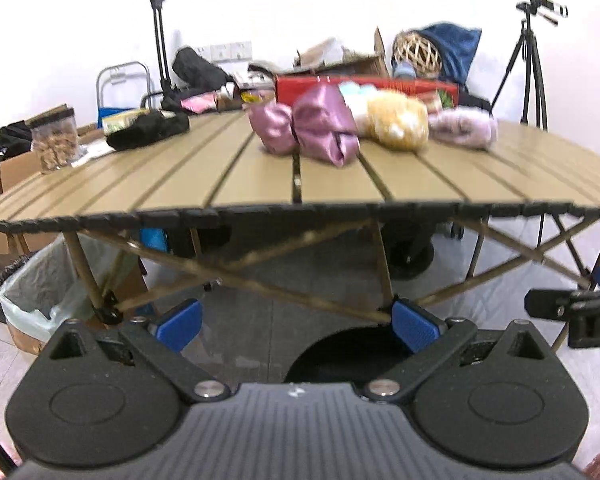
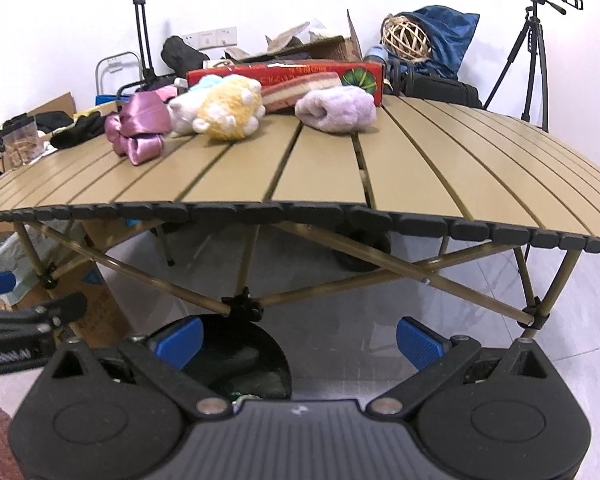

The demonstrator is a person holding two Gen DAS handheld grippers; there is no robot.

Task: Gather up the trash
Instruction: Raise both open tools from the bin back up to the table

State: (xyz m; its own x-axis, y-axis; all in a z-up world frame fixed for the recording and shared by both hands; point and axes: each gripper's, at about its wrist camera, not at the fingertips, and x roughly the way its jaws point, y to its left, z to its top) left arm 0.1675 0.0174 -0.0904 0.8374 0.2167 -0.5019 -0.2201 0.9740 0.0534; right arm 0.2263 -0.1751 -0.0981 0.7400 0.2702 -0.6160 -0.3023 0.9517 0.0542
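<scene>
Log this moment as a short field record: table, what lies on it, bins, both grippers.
table: slatted tan folding table
on table: shiny pink bundle, yellow fluffy item, lilac fluffy roll, black cloth, all toward the far side
bins: lined bin on the floor at left; black round bin below near edge
left gripper: open, empty, below table edge
right gripper: open, empty, below table edge

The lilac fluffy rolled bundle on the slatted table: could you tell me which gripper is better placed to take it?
Probably the right gripper: the lilac fluffy rolled bundle lies nearly ahead of its open jaws, whereas it sits far right of the left gripper.
</scene>
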